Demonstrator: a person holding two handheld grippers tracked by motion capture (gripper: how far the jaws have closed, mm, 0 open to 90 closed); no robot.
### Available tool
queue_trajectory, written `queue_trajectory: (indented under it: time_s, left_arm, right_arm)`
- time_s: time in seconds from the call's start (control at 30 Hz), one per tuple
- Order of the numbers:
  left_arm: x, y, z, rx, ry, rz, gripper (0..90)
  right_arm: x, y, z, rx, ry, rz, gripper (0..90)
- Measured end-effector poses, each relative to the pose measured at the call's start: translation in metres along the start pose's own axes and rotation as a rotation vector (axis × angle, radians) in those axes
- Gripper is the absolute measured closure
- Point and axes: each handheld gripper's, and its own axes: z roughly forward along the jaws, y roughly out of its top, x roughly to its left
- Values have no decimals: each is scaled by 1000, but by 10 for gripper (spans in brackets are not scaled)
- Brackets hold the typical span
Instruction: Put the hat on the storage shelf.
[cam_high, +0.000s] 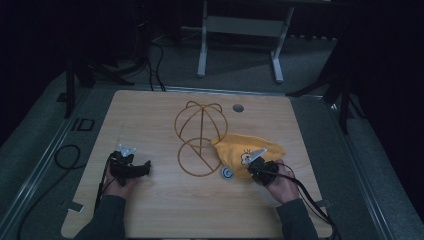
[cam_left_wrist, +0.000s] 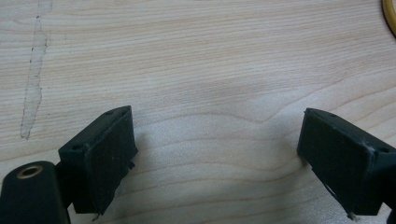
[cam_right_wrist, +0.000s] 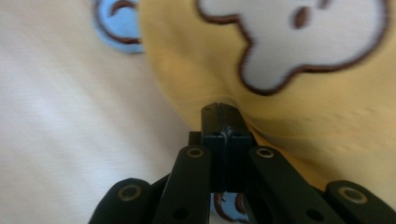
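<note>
Right hand-held gripper (cam_right_wrist: 222, 109) has its jaws pinched shut on the hem of the yellow cap (cam_high: 247, 147), which lies on the desk (cam_high: 150, 210) just beside the wire stand (cam_high: 200, 137). Being soft, light cloth, the cap will likely sag and drape; the stitched edge looks the firmest hold. Left hand-held gripper (cam_left_wrist: 215, 154) rests wide open, holding nothing.

black tongs (cam_right_wrist: 220, 114) pinched on yellow cloth (cam_right_wrist: 196, 60), white patch (cam_right_wrist: 289, 37)
</note>
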Motion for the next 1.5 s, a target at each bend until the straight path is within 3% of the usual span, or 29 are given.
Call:
queue_trajectory:
  time_s: [0.03,0.07,0.1,0.17,0.27,0.47,0.67,0.77,0.93,1.23,1.33,1.5]
  left_arm:
    - [0,0,0,0,0,0,115]
    - [0,0,0,0,0,1,114]
    - [0,0,0,0,1,1,115]
    - [0,0,0,1,0,1,115]
    - [0,0,0,0,1,0,114]
    - [0,0,0,1,1,2,115]
    - [0,0,0,-1,1,0,115]
    - [0,0,0,-1,1,2,115]
    - [0,0,0,-1,1,1,115]
    - [0,0,0,-3,0,1,115]
    - [0,0,0,-3,-1,2,115]
    - [0,0,0,-2,-1,3,115]
  right_arm:
    - [0,0,0,0,0,0,900]
    - [-9,0,0,14,-54,17,900]
    - [-12,0,0,20,-72,21,900]
    - [-14,1,-3,5,-77,33,900]
    - [-3,3,-11,-59,-2,20,888]
    - [23,16,-9,-124,71,-31,786]
    - [34,32,-1,-148,80,-47,701]
    - [39,37,8,-141,59,-52,653]
    - [43,38,28,-86,9,-65,593]
    - [36,39,31,-58,28,-28,653]
    - [30,39,32,-48,59,15,689]
    - [29,40,33,-32,59,17,766]
